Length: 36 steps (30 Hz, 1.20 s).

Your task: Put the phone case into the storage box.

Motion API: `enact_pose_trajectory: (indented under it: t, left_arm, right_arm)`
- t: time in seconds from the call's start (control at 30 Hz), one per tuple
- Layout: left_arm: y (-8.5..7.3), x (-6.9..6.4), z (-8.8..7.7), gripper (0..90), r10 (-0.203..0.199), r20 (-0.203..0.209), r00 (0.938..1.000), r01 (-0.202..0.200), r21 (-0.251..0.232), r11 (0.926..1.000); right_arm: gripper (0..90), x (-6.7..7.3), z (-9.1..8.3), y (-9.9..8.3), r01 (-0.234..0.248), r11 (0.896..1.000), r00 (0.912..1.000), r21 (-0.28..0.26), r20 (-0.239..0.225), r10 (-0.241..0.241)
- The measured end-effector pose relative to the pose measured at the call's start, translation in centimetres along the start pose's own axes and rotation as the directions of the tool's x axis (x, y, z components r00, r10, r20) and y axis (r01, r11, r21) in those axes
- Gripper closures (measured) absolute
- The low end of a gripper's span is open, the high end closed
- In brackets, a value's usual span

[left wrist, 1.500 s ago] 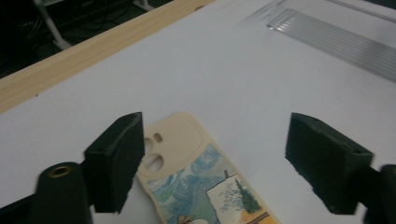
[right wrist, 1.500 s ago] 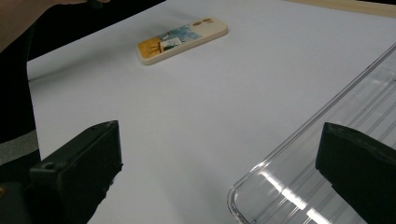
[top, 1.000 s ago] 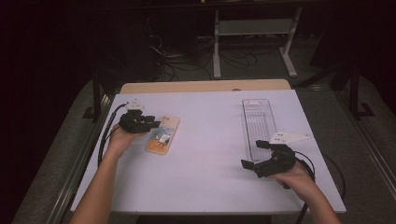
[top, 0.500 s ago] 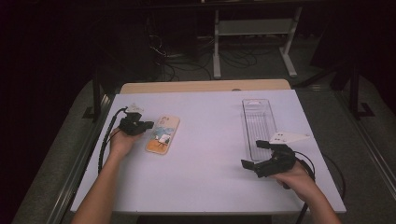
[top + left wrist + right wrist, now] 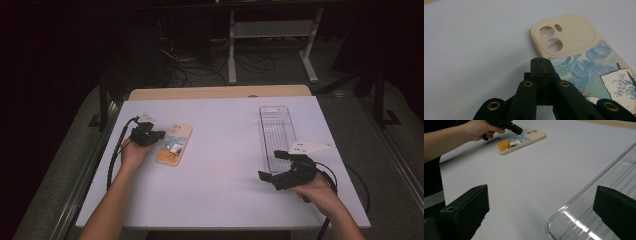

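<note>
Left gripper [image 5: 152, 135] sits at the left side of the bench [image 5: 220, 200], held in the person's left hand [image 5: 132, 152] with a black cable looping back from it along the forearm. Its jaws are clenched tight together with nothing between them, as the left gripper view shows: the two black tips [image 5: 541, 65] meet in a single seam. They point at the left long edge of the phone case [image 5: 174, 144], just beside it; whether the tips touch the case cannot be told.

That phone case lies flat on the white bench, just right of the left gripper, with its long axis running near to far. It is cream-coloured, with camera cut-outs at its far end and a painted print of blue swirls and an orange patch over the rest [image 5: 584, 62]. From the right gripper view it lies far off, with the left hand and its gripper [image 5: 515, 128] close against it.

Farther right, well apart from the case, a clear plastic tray [image 5: 276, 132] lies lengthwise on the bench, long and narrow, with a small white label at its far end.

Right gripper [image 5: 275, 167] rests at the near end of that tray, held in the person's right hand [image 5: 320, 192], a grey three-cornered plate on top. Its jaws are released and stand wide apart, one over bare bench and the other over the tray's near corner [image 5: 584, 217], grasping nothing.
</note>
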<state>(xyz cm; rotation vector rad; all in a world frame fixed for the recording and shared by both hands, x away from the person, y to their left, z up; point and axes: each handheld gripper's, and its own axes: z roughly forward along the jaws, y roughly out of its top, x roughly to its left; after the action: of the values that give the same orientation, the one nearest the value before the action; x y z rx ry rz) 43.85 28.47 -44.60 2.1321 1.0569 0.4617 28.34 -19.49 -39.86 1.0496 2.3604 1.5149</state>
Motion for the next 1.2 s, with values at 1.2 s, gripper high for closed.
enact_pose_trajectory:
  t: [1.2]
  left_arm:
    - [1.6,-5.0,1.9,89.9,0.128,0.153,0.9800,-0.131,0.010,0.9914]
  right_arm:
    - [0.1,0.0,0.0,0.0,0.000,1.000,1.0000,0.001,0.000,0.000]
